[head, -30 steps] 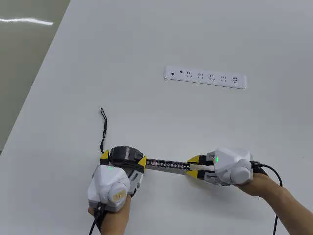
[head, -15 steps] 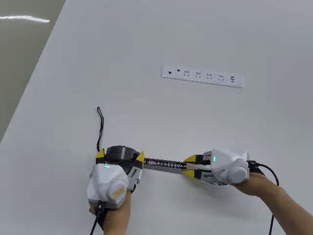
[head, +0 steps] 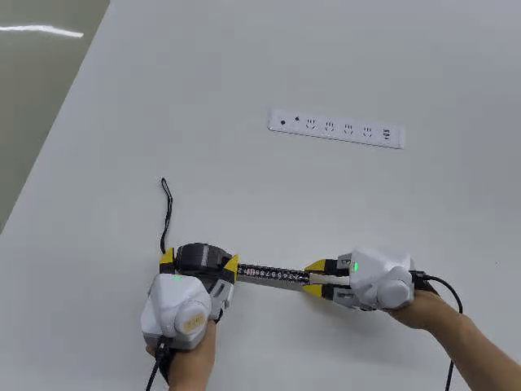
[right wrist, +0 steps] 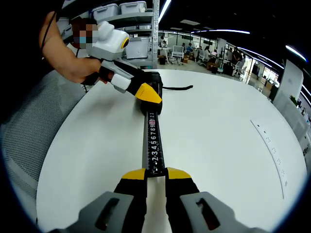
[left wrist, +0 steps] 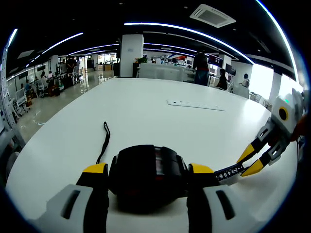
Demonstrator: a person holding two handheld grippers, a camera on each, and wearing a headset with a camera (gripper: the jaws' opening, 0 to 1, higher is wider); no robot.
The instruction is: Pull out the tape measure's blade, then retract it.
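Observation:
A black tape measure case (head: 200,257) rests on the white table, and my left gripper (head: 199,266) is shut on it (left wrist: 147,176). Its black wrist strap (head: 166,213) trails away across the table (left wrist: 104,141). A short length of black blade (head: 272,274) with white numbers runs from the case to my right gripper (head: 315,278), which is shut on the blade's end (right wrist: 154,171). In the right gripper view the blade (right wrist: 152,143) stretches straight back to the case (right wrist: 153,82). The left gripper (right wrist: 146,92) appears there too, and the right gripper (left wrist: 249,161) enters the left gripper view.
A white power strip (head: 336,129) lies flat on the table beyond the grippers, also seen as a power strip (left wrist: 196,105) and a power strip (right wrist: 272,150). The table's left edge (head: 57,130) drops to a green floor. Desks, shelves and people stand far off.
The right gripper has moved slightly left, toward the case, with the blade end still held, so the exposed blade looks a little shorter. The left gripper has kept its grip.

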